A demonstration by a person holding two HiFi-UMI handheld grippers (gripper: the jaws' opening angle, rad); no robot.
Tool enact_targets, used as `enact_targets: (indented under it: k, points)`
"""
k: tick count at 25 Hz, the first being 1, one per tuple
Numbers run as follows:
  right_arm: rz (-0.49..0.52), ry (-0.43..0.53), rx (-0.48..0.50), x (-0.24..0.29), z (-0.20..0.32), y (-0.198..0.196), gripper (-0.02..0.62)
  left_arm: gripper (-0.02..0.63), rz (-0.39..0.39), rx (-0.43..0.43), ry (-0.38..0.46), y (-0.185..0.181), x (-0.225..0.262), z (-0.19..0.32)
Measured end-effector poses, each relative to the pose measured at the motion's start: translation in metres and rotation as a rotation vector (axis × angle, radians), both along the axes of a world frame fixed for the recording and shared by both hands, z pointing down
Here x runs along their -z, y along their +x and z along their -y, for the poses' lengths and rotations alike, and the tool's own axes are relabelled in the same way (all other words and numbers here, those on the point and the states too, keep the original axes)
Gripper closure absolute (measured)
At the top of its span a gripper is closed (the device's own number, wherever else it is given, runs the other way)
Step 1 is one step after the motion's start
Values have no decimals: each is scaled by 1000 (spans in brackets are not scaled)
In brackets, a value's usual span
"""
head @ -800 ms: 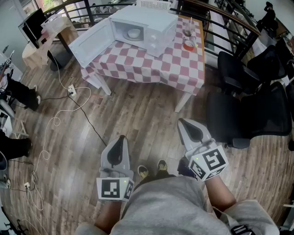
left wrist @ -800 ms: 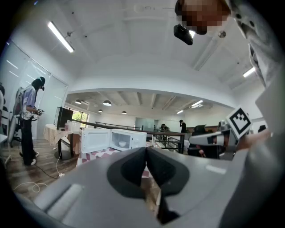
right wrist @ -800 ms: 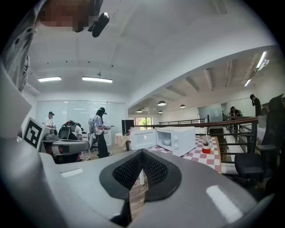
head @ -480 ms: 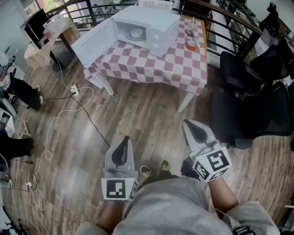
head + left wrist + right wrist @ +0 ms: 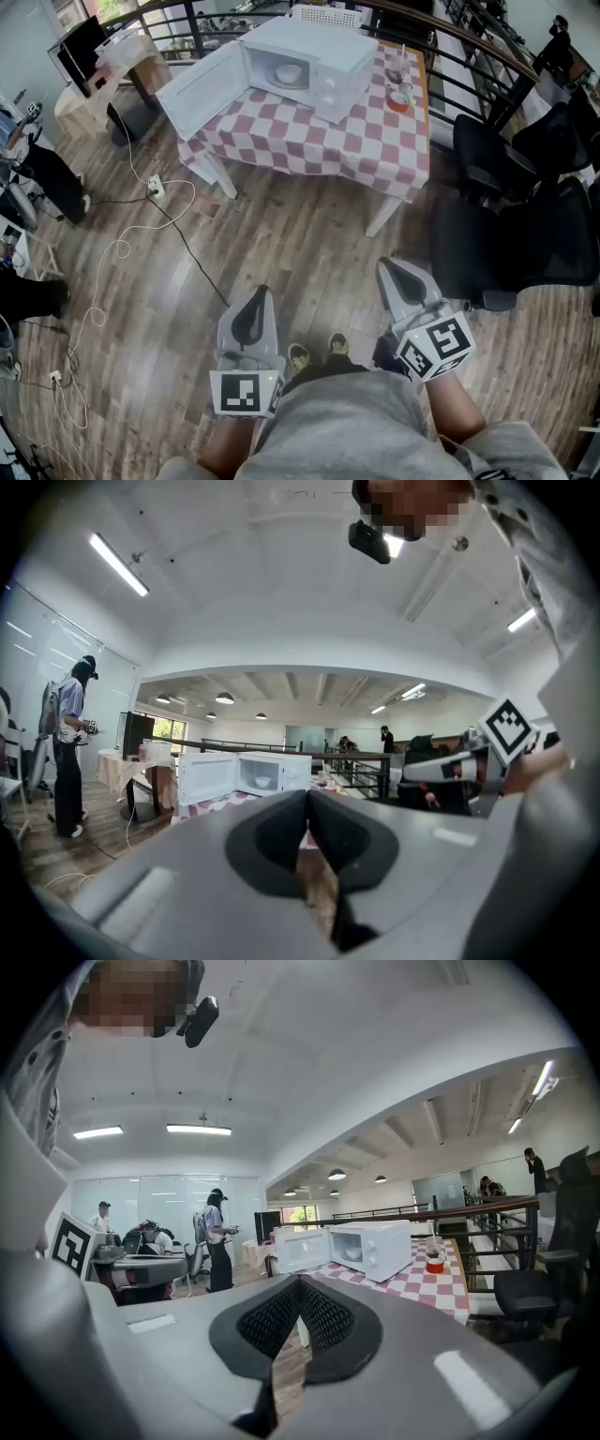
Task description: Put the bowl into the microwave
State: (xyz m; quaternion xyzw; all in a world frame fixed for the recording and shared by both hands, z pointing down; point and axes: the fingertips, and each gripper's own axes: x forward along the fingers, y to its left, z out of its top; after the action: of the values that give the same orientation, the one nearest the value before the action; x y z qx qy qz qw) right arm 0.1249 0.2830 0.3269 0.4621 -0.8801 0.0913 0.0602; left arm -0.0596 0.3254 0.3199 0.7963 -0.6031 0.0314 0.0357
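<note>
A white microwave (image 5: 314,61) stands on the checkered table (image 5: 309,141) with its door (image 5: 199,89) swung open to the left. A small white bowl (image 5: 288,73) sits inside it, and the bowl (image 5: 262,782) also shows in the left gripper view and the bowl (image 5: 353,1253) in the right gripper view. Both grippers hang far from the table, over the wooden floor near the person's feet. My left gripper (image 5: 259,293) is shut and empty. My right gripper (image 5: 388,266) is shut too, with nothing in it.
Black office chairs (image 5: 511,234) stand right of the table. Cables (image 5: 112,253) and a power strip (image 5: 155,187) lie on the floor at left. A red-lidded container (image 5: 399,99) and a glass (image 5: 395,68) stand beside the microwave. A person (image 5: 42,178) stands at far left.
In the head view both grippers sit slightly lower and further right, and the table has shifted a little right. Both stay shut and empty.
</note>
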Motion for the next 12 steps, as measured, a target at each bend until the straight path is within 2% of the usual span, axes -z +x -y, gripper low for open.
enact_targets:
  k: [12]
  points:
    - [-8, 28, 1, 2, -13, -47, 600, 597, -25, 3, 17, -46, -2, -12]
